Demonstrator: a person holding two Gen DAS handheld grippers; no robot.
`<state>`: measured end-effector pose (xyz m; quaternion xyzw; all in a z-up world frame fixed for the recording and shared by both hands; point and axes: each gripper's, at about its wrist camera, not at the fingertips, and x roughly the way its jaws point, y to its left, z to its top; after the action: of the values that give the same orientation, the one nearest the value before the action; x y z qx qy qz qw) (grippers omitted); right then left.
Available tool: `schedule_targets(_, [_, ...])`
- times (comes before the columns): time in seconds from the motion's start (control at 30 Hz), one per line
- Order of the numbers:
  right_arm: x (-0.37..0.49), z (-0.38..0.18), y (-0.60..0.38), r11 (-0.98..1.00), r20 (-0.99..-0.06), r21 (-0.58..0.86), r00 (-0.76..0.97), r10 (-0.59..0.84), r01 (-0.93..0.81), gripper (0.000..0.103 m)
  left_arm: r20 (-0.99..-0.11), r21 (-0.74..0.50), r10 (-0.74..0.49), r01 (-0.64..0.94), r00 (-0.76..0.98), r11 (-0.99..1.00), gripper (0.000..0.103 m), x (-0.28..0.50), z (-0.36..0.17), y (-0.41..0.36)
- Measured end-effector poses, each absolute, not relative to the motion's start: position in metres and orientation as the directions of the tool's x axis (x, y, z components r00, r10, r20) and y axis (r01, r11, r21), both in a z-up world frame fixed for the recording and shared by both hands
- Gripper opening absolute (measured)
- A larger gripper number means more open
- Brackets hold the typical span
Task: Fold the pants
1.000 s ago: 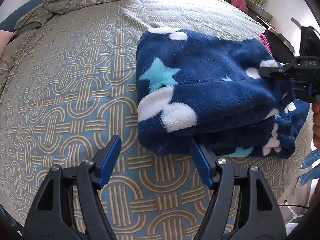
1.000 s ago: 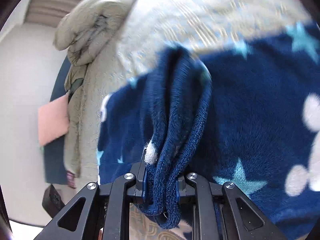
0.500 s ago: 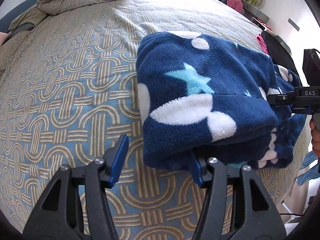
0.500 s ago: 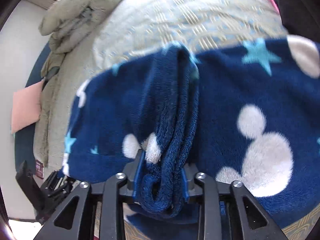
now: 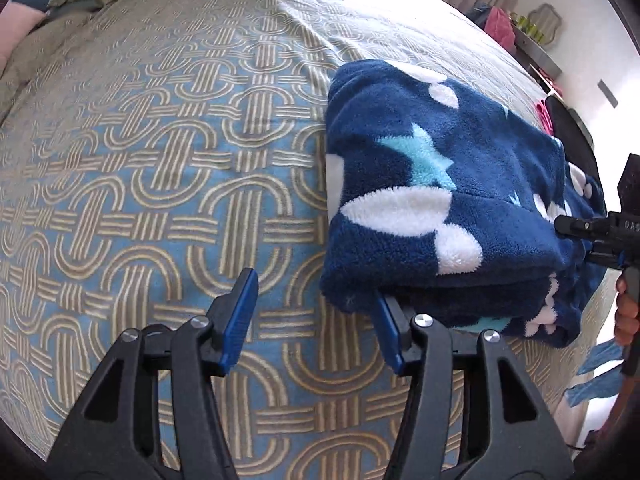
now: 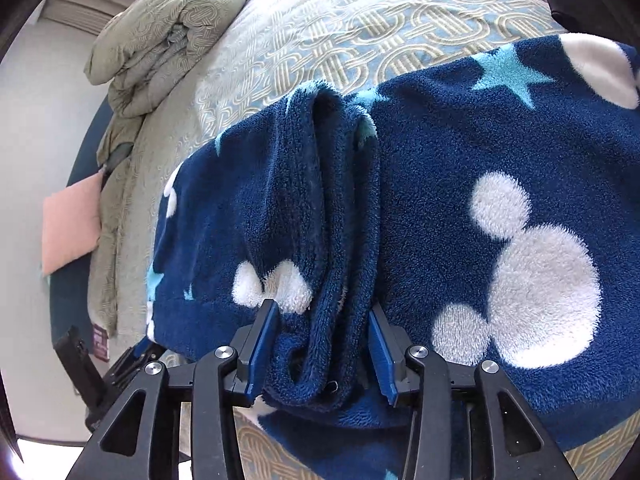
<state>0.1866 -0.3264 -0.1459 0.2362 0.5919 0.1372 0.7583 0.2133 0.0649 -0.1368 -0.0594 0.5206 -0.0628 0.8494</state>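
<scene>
Left gripper (image 5: 316,316), black frame with blue pads: jaws stand apart with only patterned bedspread between them; the right-hand pad (image 5: 386,330) lies against the near lower corner of the folded pants (image 5: 440,216), a navy fleece bundle printed with white mouse-head shapes and pale blue stars. Nothing is clamped. The pants lie ahead and to the right of this gripper, on the blue-and-tan interlocking-ring bedspread (image 5: 160,184).

Right gripper (image 6: 322,354), same construction: jaws opening, with a thick bunched ridge of fleece (image 6: 324,240) between them. The left pad (image 6: 262,346) sits just beside the fold and the right pad (image 6: 382,354) runs along its other flank; whether either still presses on the cloth cannot be told. The fold runs straight ahead from the jaws and ends at the far edge of the bundle. In the left wrist view this gripper (image 5: 588,236) shows at the bundle's right end, with a person's hand (image 5: 626,308) below it.

Edges and room: to the left of the left gripper the bedspread is broad and flat. A rumpled grey-green quilt (image 6: 160,44) is heaped at the far end, well apart from the pants. Below the right gripper the bundle overhangs the bed's near edge (image 6: 260,452). A pink cushion (image 6: 70,228) lies far left of the right gripper.
</scene>
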Motion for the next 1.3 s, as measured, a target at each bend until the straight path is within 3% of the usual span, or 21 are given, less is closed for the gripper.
schedule_targets(0.27, [0.183,-0.127,-0.334,0.894,-0.859,0.437,0.337,0.385,0.095,0.044,-0.854,-0.022,-0.107,0.170,0.510,0.985,0.057,0.193,-0.107,0.042])
schedule_targets(0.43, [0.184,-0.093,-0.332,0.924,-0.844,0.376,0.436,0.311,0.069,0.044,-0.808,-0.148,-0.233,0.196,0.542,0.969,0.057,0.195,-0.070,0.038])
schedule_targets(0.63, [0.202,-0.087,-0.307,0.872,-0.794,0.490,0.407,0.452,-0.012,0.044,-0.773,-0.213,-0.320,0.251,0.548,0.944,0.057,0.241,-0.071,-0.001])
schedule_targets(0.77, [0.209,-0.117,-0.294,0.856,-0.809,0.517,0.335,0.484,0.011,0.044,-0.866,-0.093,-0.188,0.222,0.464,0.971,0.057,0.262,-0.122,-0.018])
schedule_targets(0.83, [0.212,-0.139,-0.294,0.877,-0.839,0.479,0.308,0.448,0.028,0.041,-0.856,-0.117,-0.214,0.227,0.470,0.967,0.057,0.261,-0.141,-0.008])
schedule_targets(1.07, [0.198,-0.124,-0.319,0.839,-0.792,0.542,0.358,0.495,0.038,0.043,-0.854,-0.035,-0.150,0.232,0.499,0.972,0.057,0.246,-0.119,-0.015])
schedule_targets(1.2, [0.176,-0.106,-0.369,0.869,-0.809,0.479,0.447,0.382,0.123,0.048,-0.850,-0.073,-0.200,0.266,0.488,0.961,0.057,0.241,-0.106,-0.030])
schedule_targets(1.3, [0.158,-0.106,-0.405,0.886,-0.851,0.407,0.445,0.279,0.222,0.050,-0.855,-0.027,-0.186,0.318,0.484,0.948,0.057,0.238,-0.102,-0.055])
